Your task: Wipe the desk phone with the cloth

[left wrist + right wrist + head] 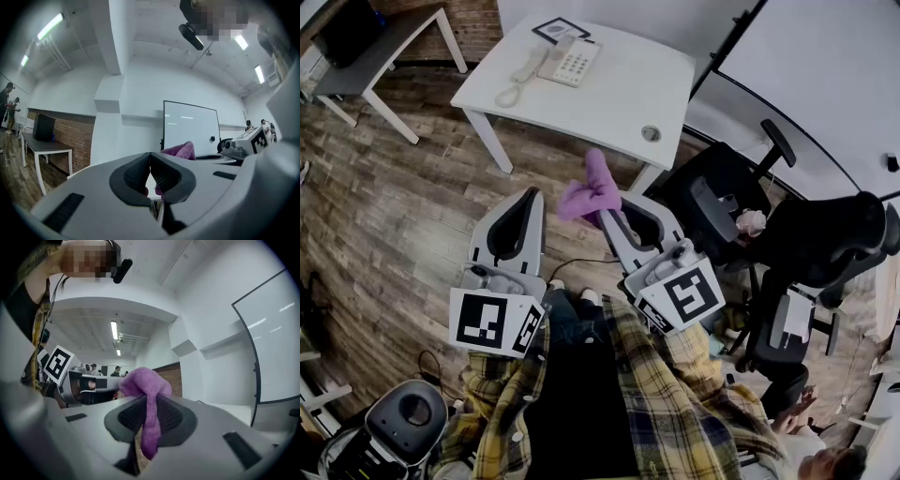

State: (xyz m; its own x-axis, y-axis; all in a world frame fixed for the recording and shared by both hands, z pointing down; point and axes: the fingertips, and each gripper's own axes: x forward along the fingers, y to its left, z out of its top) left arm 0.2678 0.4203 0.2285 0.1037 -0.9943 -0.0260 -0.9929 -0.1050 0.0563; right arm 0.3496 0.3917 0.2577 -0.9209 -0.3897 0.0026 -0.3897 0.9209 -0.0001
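The white desk (619,94) stands well apart from both grippers. The desk phone (567,61) lies near its far edge, its key print too small to read. The left gripper (529,195) is closed and empty; the right gripper (612,208) clamps the purple cloth (592,187).

Office or meeting room — white tabletop (619,89) bearing a desk phone (568,59); black swivel chairs (719,192); whiteboard (190,129); grey side desk (382,49); wood-plank floor (394,211); brick wall section (82,140) — ceiling strip lights (49,26).

Left gripper (530,197) closed — right gripper (614,208) pinching cloth (592,187).
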